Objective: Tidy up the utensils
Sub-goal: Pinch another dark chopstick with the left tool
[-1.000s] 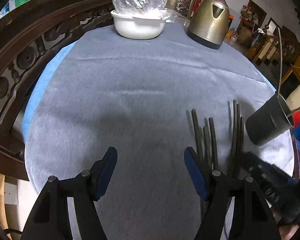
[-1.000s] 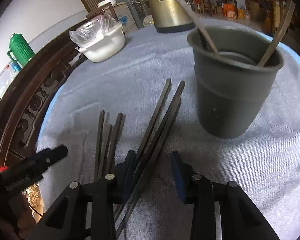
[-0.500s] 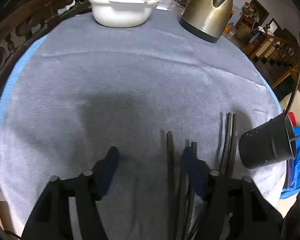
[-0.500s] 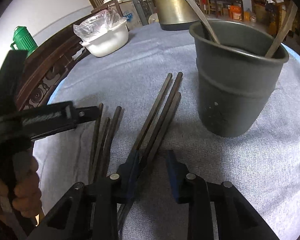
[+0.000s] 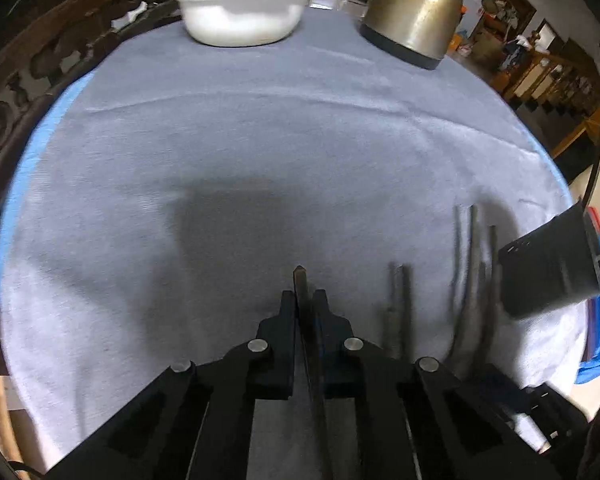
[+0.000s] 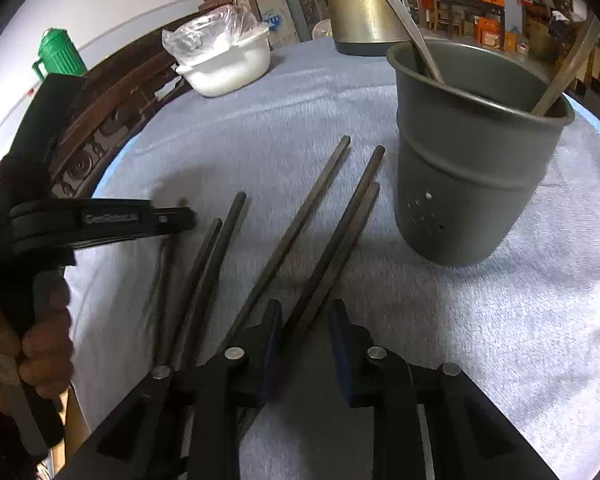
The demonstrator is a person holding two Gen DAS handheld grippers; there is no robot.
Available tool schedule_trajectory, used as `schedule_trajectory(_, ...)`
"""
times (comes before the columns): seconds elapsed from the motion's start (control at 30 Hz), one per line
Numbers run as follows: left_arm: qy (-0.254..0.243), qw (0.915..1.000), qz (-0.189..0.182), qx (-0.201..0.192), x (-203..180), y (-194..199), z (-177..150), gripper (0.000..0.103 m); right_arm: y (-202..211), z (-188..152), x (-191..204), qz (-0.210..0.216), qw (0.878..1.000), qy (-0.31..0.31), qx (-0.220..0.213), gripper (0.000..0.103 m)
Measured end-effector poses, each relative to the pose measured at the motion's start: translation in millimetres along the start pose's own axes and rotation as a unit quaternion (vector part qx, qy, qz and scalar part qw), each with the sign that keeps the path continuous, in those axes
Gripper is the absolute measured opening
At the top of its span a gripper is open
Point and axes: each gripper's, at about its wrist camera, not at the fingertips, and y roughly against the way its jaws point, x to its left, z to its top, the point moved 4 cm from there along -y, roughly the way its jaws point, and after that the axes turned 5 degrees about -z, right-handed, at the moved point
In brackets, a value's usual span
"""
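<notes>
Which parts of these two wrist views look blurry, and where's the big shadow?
Left wrist view: the loose chopsticks and grey holder at right are motion-smeared, and a broad dark shadow lies mid-cloth. Right wrist view: mostly sharp; only the left gripper edge blurs.

The round surface point(image 5: 260, 128) wears a grey-blue cloth over a brighter blue layer at its rim; a dark carved wooden chair back point(image 6: 112, 120) curves along one side; beyond it a pale wall point(image 6: 112, 4) and a green flask point(image 6: 58, 54); farther back, dim wooden furniture point(image 5: 548, 76) and cluttered shelves point(image 6: 472, 8) with orange boxes.
</notes>
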Motion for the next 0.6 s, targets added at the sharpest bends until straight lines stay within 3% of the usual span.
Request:
schedule_trajectory(0.17,-0.030,0.9981,0.055,-0.005,14.7,20.8,-14.7,0.009,4.1,-6.6,0.5,-0.011,1.000,0.016,0.016,0.024)
schedule_trajectory(0.3,-0.045,0.9957,0.081,0.003,24.2,26.6,-28.5,0.009,3.5,1.0,-7.8,-0.018,0.999,-0.016,0.033,0.027)
schedule_trajectory(0.4,-0.047,0.9957,0.080,0.009,24.6,24.7,-32.8,0.009,-3.7,8.3,-13.4,-0.020,0.998,-0.044,0.051,0.028)
schedule_trajectory(0.6,-0.051,0.9954,0.079,0.015,23.7,18.0,-33.6,0.009,-11.5,19.7,-8.1,-0.045,0.997,-0.043,0.041,0.028)
